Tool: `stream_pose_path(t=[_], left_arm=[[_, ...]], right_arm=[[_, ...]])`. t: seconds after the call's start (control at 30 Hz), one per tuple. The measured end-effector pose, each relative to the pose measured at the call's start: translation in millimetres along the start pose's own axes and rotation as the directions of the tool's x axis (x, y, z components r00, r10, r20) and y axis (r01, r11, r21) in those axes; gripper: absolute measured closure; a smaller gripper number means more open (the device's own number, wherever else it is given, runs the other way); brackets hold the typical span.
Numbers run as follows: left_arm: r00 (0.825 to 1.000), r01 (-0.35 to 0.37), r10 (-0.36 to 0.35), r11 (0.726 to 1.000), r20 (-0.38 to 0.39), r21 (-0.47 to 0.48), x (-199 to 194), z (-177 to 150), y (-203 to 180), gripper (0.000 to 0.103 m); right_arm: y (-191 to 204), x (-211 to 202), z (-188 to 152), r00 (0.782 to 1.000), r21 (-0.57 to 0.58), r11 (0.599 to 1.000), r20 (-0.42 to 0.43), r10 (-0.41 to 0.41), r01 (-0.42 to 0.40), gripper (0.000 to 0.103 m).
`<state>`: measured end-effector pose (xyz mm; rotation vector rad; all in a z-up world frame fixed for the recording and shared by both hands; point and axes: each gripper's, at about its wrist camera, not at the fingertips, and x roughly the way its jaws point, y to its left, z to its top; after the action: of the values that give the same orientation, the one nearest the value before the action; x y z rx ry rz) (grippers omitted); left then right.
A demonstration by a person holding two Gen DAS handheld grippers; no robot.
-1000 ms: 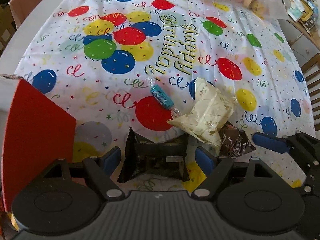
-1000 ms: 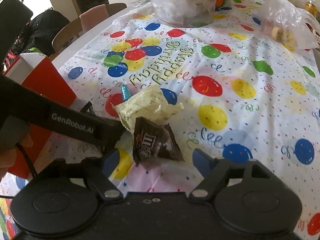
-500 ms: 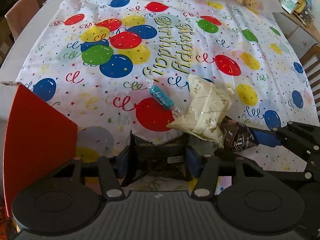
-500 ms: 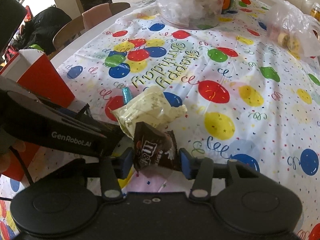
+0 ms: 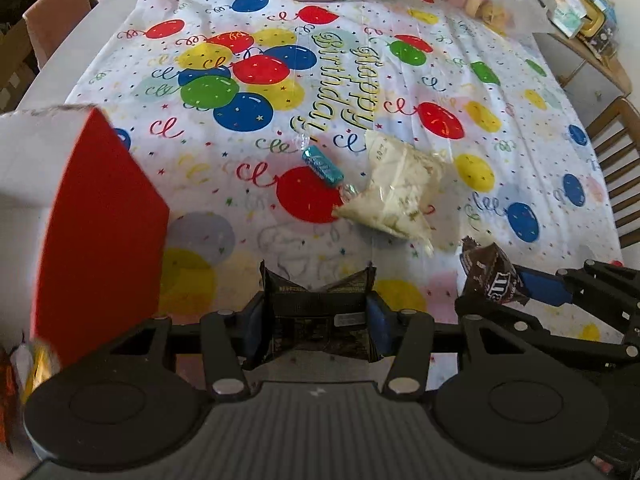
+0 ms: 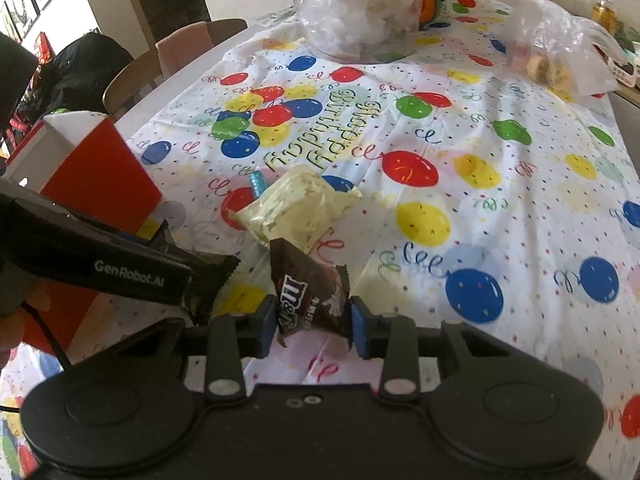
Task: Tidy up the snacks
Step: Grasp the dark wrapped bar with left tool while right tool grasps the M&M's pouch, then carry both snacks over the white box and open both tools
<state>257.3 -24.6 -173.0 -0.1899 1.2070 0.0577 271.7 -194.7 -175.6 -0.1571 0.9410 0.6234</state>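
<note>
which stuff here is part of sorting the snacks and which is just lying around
Job: black snack bar in the left gripper, brown M&M's packet in the right gripper, cream packet, blue candy, red box.

Lying about: clear plastic bags, chairs, balloon tablecloth.

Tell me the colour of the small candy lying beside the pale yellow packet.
Shiny teal-blue, with clear twisted ends: the candy shows best in the left wrist view.

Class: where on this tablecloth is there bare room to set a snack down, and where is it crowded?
Free: tablecloth right of the cream packet. Crowded: near edge, between the red box, both grippers and the blue candy.
</note>
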Motion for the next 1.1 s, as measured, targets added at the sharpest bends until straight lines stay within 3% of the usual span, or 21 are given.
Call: stream_pose_path(t=[0.53, 0.8, 1.1], left_arm=[[0.991, 0.097, -0.100, 0.995, 0.089, 0.034, -93.9, -47.2, 15.6, 0.052], [0.981, 0.124, -0.129, 0.991, 0.145, 0.042, -144.3, -60.8, 50.7, 0.052], [0.962, 0.126, -0.135, 0.991, 0.236, 0.051, -195.2, -60.0, 104.5, 0.052]], right_arm=[[52.5, -90.6, -28.7, 0.999, -0.001, 1.000, 0.046, 0.002, -0.002, 0.067], [97.9, -122.3, -19.7, 0.995, -0.018, 1.000, 0.096, 0.018, -0.017, 0.067], [156.6, -129.8, 2.7, 0.988, -0.030, 0.998, 0.142, 0.057, -0.053, 0.067]])
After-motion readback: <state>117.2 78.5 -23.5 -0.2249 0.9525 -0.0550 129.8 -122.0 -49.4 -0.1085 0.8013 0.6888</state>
